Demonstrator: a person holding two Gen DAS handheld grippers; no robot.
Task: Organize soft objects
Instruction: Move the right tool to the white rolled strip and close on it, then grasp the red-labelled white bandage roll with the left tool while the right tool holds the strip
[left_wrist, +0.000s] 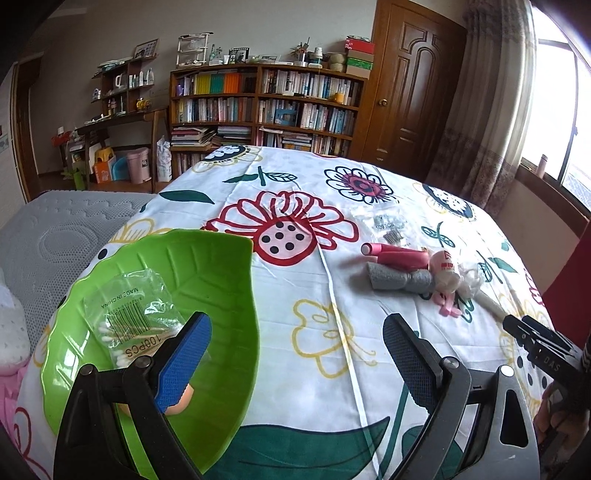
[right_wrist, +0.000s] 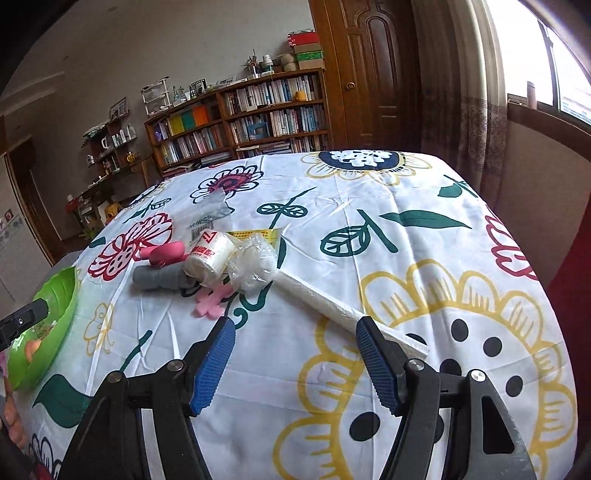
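A green leaf-shaped bowl (left_wrist: 218, 273) (right_wrist: 59, 295) sits at the left of the flowered tablecloth. In it lie a clear bag of cotton swabs (left_wrist: 129, 317) and a peach-coloured soft object (left_wrist: 181, 400). My left gripper (left_wrist: 295, 347) is open, its left finger over the bowl. A pile lies further right: a pink foam roll (left_wrist: 395, 254) (right_wrist: 162, 253), a grey foam roll (left_wrist: 399, 278) (right_wrist: 155, 278), a white wrapped roll (right_wrist: 210, 258), a clear crumpled bag (right_wrist: 253, 266), pink foam pieces (right_wrist: 214, 301) and a long white foam stick (right_wrist: 332, 304). My right gripper (right_wrist: 295, 332) is open, just in front of the stick.
A second clear bag with a barcode (right_wrist: 208, 219) (left_wrist: 388, 225) lies behind the pile, beside a yellow packet (right_wrist: 258, 236). A grey mattress (left_wrist: 55, 236) lies left of the table. Bookshelves (left_wrist: 266, 107) and a wooden door (left_wrist: 413, 92) stand behind.
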